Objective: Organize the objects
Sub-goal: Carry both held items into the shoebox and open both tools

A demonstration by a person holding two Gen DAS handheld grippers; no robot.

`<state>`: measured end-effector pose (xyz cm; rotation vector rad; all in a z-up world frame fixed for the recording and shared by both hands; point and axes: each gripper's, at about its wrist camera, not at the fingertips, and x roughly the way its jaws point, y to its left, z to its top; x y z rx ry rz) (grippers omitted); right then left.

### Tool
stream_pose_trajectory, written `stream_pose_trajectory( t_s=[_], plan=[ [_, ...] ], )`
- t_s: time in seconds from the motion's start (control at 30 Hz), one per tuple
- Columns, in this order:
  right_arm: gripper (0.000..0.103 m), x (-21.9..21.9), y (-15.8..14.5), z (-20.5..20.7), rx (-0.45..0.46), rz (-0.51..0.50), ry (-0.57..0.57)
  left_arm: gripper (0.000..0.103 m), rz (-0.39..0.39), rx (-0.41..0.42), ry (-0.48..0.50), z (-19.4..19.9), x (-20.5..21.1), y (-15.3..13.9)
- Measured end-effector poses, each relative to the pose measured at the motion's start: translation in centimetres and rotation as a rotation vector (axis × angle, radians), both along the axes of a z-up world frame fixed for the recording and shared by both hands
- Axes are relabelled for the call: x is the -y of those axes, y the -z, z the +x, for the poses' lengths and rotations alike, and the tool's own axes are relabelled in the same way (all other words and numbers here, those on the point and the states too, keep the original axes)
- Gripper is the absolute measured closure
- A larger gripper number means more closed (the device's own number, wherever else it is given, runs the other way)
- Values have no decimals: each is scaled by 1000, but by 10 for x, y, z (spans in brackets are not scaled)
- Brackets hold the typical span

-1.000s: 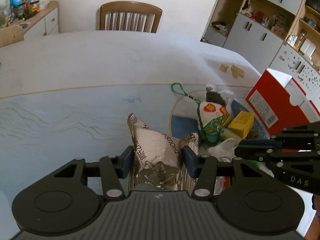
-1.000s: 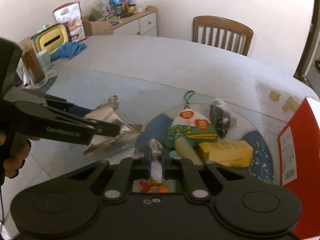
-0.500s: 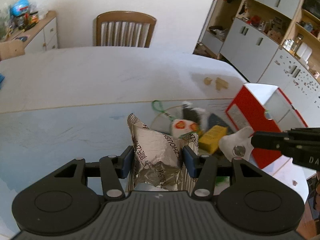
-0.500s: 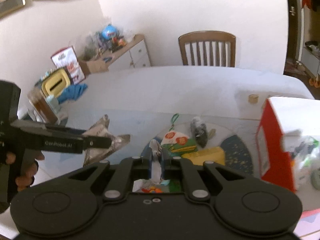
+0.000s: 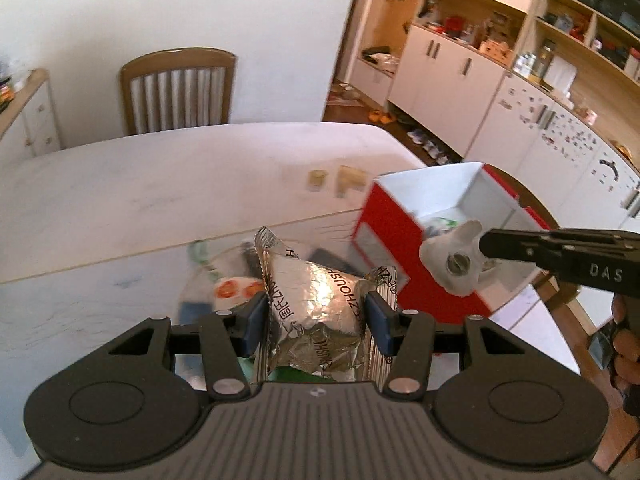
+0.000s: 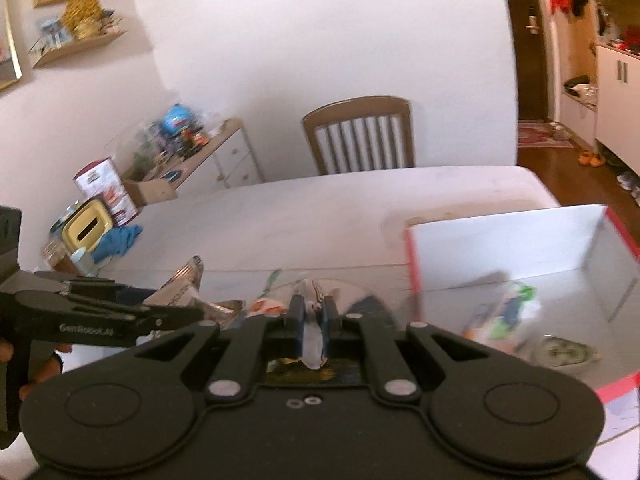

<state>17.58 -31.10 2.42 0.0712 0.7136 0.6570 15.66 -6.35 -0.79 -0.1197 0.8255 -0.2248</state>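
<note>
In the left wrist view, the left gripper (image 5: 316, 316) is sitting at the lower centre of the frame, its blue pads pressing on either side of a crinkled silver foil snack packet with black lettering (image 5: 316, 300), which is standing upright between them. Behind the packet, in the middle of the frame, a blurred cluster of small items is lying on a round blue-rimmed mat (image 5: 192, 308) on the pale table (image 5: 140, 192). At centre right, an open red cardboard box with a white inside (image 5: 432, 200) is standing at the table's edge. In front of it, the right gripper (image 5: 486, 245) is reaching in from the right edge, its jaws closed narrow on a small white soft piece with a metal snap button (image 5: 454, 264). A wooden slat-back chair (image 5: 176, 88) is standing in the upper left

In the right wrist view, the right gripper (image 6: 313, 320) is at the lower centre, clamping the white piece (image 6: 313, 344), a thin strip between its blue pads. The red box (image 6: 516, 244) is filling the right side, with blurred items on its floor. The left gripper (image 6: 192, 312) is entering from the left edge, holding the foil packet (image 6: 186, 284) beside the mat. The chair (image 6: 360, 136) is at upper centre
</note>
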Motion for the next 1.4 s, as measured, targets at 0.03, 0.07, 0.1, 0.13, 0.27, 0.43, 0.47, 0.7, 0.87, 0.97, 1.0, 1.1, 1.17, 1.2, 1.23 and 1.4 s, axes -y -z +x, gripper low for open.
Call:
stream_pose_trajectory(
  t_s=[0.03, 0.07, 0.1, 0.13, 0.27, 0.43, 0.47, 0.7, 0.87, 0.97, 1.0, 1.1, 1.17, 1.2, 1.23, 1.4],
  plan=[
    [96, 8, 0, 2, 4, 2, 12, 51, -1, -1, 13, 3, 9, -1],
    [96, 16, -1, 4, 8, 2, 25, 51, 1, -1, 22, 6, 19, 0],
    [96, 25, 0, 6, 11, 2, 39, 51, 3, -1, 32, 9, 28, 0],
    [96, 33, 0, 7, 13, 3, 52, 51, 4, -1, 45, 12, 37, 0],
    [96, 64, 1, 17, 22, 2, 101, 51, 7, 4, 96, 26, 77, -1],
    [96, 102, 3, 31, 36, -8, 165, 51, 15, 6, 150, 39, 119, 2],
    [96, 109, 4, 34, 38, -10, 177, 51, 17, 3, 161, 42, 129, 3],
    [96, 152, 17, 60, 24, -23, 246, 51, 32, -21, 204, 69, 178, 11],
    [96, 168, 32, 76, 0, -41, 264, 51, 63, -19, 216, 96, 204, 20],
    [96, 172, 43, 84, -17, -55, 264, 51, 69, -34, 210, 114, 215, 30],
    [96, 173, 47, 89, -24, -59, 261, 51, 71, -41, 205, 118, 218, 32],
    [96, 171, 56, 98, -35, -76, 251, 51, 84, -64, 180, 132, 224, 44],
    [96, 168, 62, 103, -40, -92, 239, 51, 86, -78, 161, 139, 227, 51],
    [96, 166, 65, 105, -41, -102, 232, 51, 81, -86, 155, 143, 228, 54],
    [96, 165, 67, 109, -41, -109, 225, 51, 78, -93, 149, 146, 228, 57],
    [96, 158, 75, 118, -36, -155, 180, 51, 95, -121, 142, 157, 237, 70]
  ],
)
